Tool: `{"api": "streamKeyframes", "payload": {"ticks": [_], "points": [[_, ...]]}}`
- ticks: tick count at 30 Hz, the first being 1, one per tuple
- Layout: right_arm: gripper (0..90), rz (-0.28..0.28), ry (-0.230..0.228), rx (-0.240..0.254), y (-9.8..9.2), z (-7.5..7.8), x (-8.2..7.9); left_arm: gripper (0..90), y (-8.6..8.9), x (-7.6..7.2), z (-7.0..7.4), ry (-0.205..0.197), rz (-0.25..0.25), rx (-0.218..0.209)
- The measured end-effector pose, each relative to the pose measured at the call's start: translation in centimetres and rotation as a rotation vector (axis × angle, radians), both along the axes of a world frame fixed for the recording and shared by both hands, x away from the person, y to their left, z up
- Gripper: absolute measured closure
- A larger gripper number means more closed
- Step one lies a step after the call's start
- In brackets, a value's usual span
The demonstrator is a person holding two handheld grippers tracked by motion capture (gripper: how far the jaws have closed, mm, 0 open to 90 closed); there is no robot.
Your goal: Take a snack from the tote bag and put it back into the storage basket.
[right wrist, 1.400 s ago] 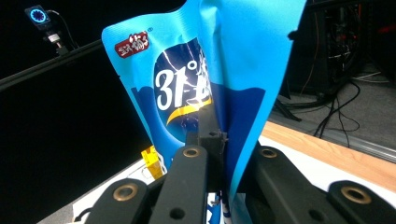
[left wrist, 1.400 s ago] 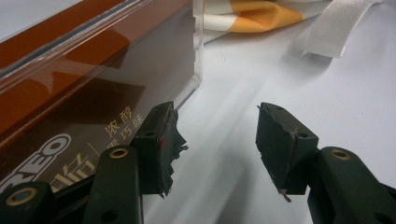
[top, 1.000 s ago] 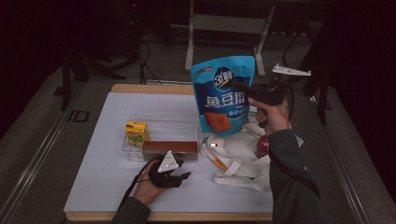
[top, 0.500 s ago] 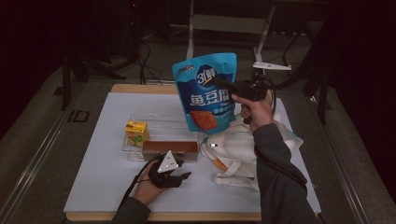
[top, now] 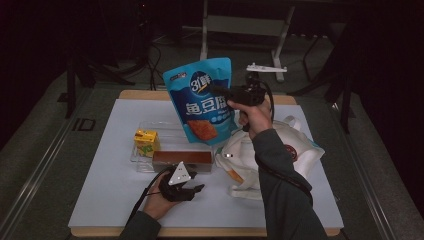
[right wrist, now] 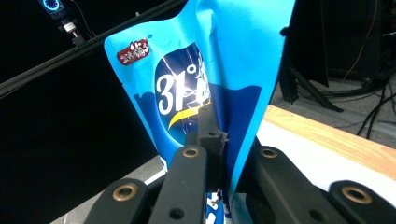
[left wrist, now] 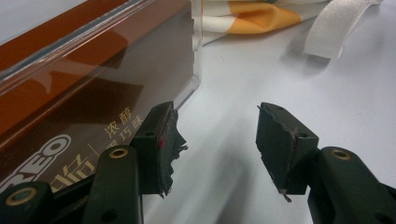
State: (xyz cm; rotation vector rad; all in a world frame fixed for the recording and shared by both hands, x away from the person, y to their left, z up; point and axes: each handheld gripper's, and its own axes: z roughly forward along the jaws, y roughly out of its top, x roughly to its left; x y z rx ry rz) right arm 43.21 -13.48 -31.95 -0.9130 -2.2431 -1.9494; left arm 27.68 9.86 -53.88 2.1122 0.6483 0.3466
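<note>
My right gripper (top: 222, 93) is shut on a big blue snack pouch (top: 204, 101) and holds it upright in the air over the back of the table. Seen from the right gripper view, the pouch (right wrist: 196, 79) is pinched edge-on between the black jaws of my right gripper (right wrist: 219, 140). Low at the table's front my left gripper (top: 192, 189) rests open with nothing between its fingers. In the left gripper view the left gripper (left wrist: 215, 140) sits beside the corner of a brown Oreo box (left wrist: 84, 93) inside a clear tray.
A clear plastic tray (top: 165, 131) holds a yellow juice carton (top: 146, 142) and the brown box (top: 182, 159). A white cloth bag (top: 280, 150) with orange print lies right of it on the white table mat (top: 115, 200). Dark stands and cables stand behind the table.
My right hand has carried the blue pouch leftward across the back of the table, over the tray. The left gripper has stayed put.
</note>
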Motion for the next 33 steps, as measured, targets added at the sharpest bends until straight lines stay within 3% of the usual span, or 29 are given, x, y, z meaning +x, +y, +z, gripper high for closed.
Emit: {"api": "streamKeyframes", "payload": {"ticks": [11, 18, 33], "points": [[87.7, 0.012, 0.037, -0.012, 2.9, -1.1, 0.4, 47.4, 0.0, 0.0, 0.0, 0.002, -0.001, -0.001], [86.9, -0.001, 0.077, -0.018, 5.2, -2.7, 1.2, 47.4, 0.0, 0.0, 0.0, -0.001, -0.003, -0.001], [86.4, -0.056, 0.15, -0.009, 7.4, -5.5, 1.9, 47.4, 0.0, 0.0, 0.0, -0.004, -0.002, -0.008]]}}
